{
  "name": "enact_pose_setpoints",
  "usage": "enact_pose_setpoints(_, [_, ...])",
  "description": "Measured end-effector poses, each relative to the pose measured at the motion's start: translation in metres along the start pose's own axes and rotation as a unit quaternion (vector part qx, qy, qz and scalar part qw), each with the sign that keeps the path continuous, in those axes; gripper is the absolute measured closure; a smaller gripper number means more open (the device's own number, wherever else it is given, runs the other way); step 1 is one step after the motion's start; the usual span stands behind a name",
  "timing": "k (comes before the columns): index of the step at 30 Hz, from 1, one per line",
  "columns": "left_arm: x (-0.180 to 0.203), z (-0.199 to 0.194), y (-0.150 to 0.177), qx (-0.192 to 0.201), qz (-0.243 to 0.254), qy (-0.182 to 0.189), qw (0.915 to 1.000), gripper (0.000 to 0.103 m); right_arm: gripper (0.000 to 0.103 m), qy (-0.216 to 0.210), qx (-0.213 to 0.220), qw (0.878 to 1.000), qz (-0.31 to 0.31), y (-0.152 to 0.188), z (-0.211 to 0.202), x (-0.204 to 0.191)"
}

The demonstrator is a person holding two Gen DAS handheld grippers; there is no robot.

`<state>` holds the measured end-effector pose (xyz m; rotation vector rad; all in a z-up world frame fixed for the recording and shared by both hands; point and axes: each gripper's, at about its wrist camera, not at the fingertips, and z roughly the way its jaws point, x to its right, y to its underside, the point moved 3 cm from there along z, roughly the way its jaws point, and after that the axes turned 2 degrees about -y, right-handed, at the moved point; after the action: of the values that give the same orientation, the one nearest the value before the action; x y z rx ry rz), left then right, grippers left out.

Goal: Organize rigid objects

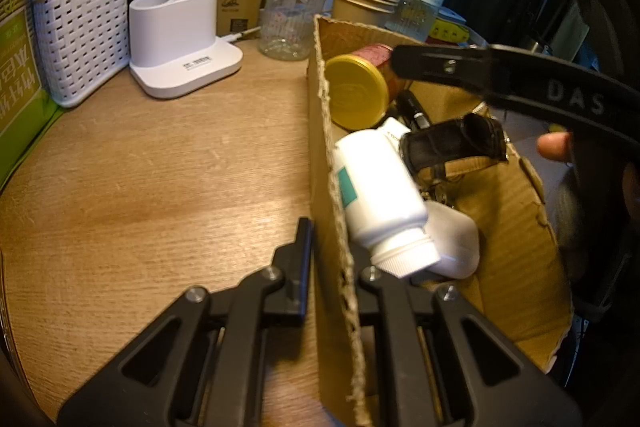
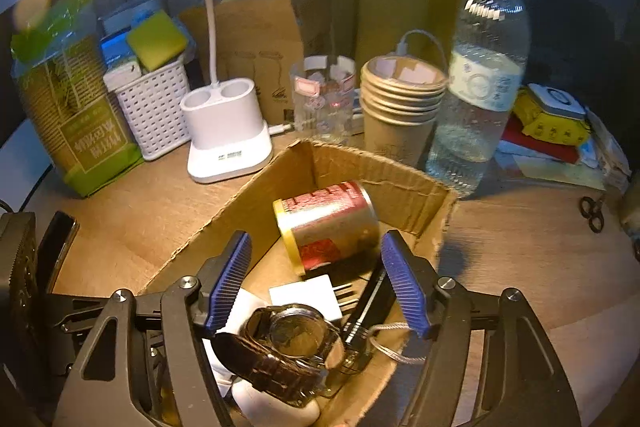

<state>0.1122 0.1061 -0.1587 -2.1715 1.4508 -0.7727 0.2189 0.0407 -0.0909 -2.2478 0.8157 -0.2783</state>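
The left gripper [image 1: 334, 259] is clamped on the cardboard box [image 1: 516, 227] wall. The right gripper [image 2: 316, 283] is held apart above the wristwatch [image 2: 288, 347], which lies in the box beside the white bottle [image 1: 380, 195] and gold-lidded can [image 2: 328, 223].

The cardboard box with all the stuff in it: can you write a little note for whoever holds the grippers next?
Left gripper: shut on the near wall of the torn brown cardboard box, steadying it.
Right gripper: open and holding nothing, blue pads spread above the box.
Already in the box: the red and gold tin with a yellow lid, the white plastic pill bottle, the wristwatch with a dark leather strap, a white plug adapter and a black pen-like stick.
Left to do: I cannot tell which other things on the wooden desk belong in the box.
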Motion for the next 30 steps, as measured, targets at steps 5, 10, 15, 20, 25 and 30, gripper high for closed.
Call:
enact_pose_setpoints(5, [0.0, 0.0, 0.0, 0.0, 0.0, 0.0, 1.0, 0.093, 0.032, 0.024, 0.027, 0.999, 0.009, 0.002, -0.022, 0.005])
enact_pose_setpoints(10, [0.0, 0.0, 0.0, 0.0, 0.0, 0.0, 1.0, 0.093, 0.032, 0.04, 0.056, 0.997, 0.026, 0.007, -0.047, 0.013])
enact_pose_setpoints(15, [0.0, 0.0, 0.0, 0.0, 0.0, 0.0, 1.0, 0.093, 0.032, 0.063, 0.073, 0.995, 0.039, 0.018, -0.067, 0.018])
enact_pose_setpoints(20, [0.0, 0.0, 0.0, 0.0, 0.0, 0.0, 1.0, 0.093, 0.032, 0.083, 0.086, 0.991, 0.053, 0.029, -0.084, 0.021])
enact_pose_setpoints(25, [0.0, 0.0, 0.0, 0.0, 0.001, -0.001, 1.0, 0.093, 0.032, 0.102, 0.096, 0.988, 0.068, 0.041, -0.097, 0.025])
enact_pose_setpoints(30, [0.002, 0.0, 0.0, 0.003, 0.003, -0.007, 1.0, 0.093, 0.032, 0.124, 0.103, 0.984, 0.082, 0.056, -0.112, 0.029])
